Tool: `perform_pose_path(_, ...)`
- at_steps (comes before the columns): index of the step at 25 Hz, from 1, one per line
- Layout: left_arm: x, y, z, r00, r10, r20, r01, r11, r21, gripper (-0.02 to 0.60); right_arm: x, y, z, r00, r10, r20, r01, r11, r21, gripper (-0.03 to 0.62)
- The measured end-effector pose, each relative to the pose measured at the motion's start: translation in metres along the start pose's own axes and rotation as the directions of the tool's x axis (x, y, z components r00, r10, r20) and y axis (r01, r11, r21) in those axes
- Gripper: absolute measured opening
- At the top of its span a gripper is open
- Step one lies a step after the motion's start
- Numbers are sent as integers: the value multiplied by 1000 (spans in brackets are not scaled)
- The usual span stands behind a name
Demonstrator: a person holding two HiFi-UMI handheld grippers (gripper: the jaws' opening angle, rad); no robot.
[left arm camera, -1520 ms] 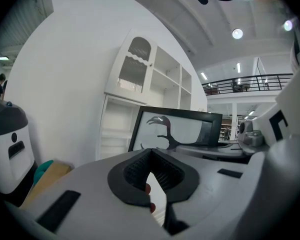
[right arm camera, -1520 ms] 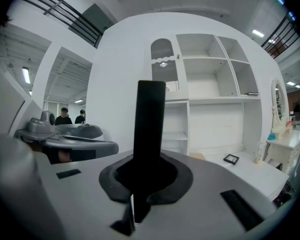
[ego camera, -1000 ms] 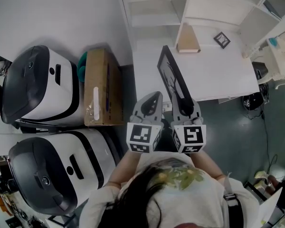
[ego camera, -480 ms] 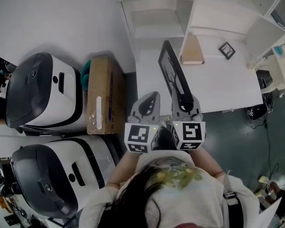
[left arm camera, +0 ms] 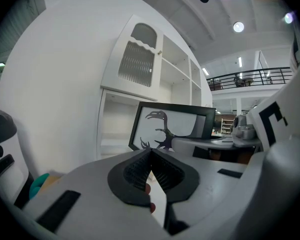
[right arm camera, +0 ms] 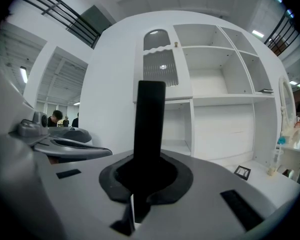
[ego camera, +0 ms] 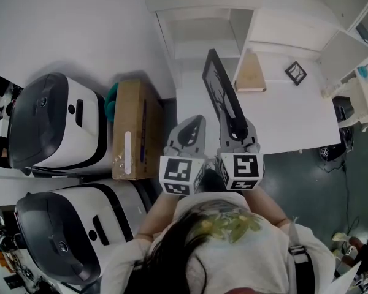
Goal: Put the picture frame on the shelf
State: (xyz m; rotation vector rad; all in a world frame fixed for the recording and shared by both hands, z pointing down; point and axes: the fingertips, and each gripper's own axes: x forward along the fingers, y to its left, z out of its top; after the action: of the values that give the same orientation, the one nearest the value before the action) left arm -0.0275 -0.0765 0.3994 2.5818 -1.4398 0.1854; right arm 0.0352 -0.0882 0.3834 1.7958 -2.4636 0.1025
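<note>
A black picture frame (ego camera: 222, 92) with a dark bird silhouette on white is held upright on edge over the white desk (ego camera: 288, 115). My right gripper (ego camera: 235, 129) is shut on the frame's near edge; in the right gripper view the frame (right arm camera: 149, 124) rises as a black bar from between the jaws. The left gripper view shows the frame's face (left arm camera: 171, 129). My left gripper (ego camera: 193, 129) hangs just left of it, shut and holding nothing. The white shelf unit (ego camera: 202, 23) stands beyond the frame, its compartments (right arm camera: 222, 134) bare.
A small black frame (ego camera: 295, 73) and a tan board (ego camera: 251, 72) lie on the desk. A cardboard box (ego camera: 135, 130) and two white-and-black machines (ego camera: 49, 121) stand on the floor at the left. People stand far off in the right gripper view.
Both grippers and the frame have moved slightly forward toward the shelf unit; the grip is unchanged.
</note>
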Motion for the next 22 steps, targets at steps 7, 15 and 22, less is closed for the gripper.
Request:
perform_pose_path(7, 18, 5, 7, 1000, -7, 6, 7, 1000, 11, 28, 22, -5, 3, 1000, 10, 1, -10, 1000, -7, 38)
perform_pose_path(15, 36, 18, 7, 1000, 4, -2, -4, 1000, 9, 29, 47, -10, 3, 1000, 19, -1, -19, 1000, 7, 38)
perform_pose_path(22, 50, 29, 9, 1000, 19, -7, -19, 1000, 17, 28, 68, -13, 3, 999, 33, -11, -33, 999, 10, 38)
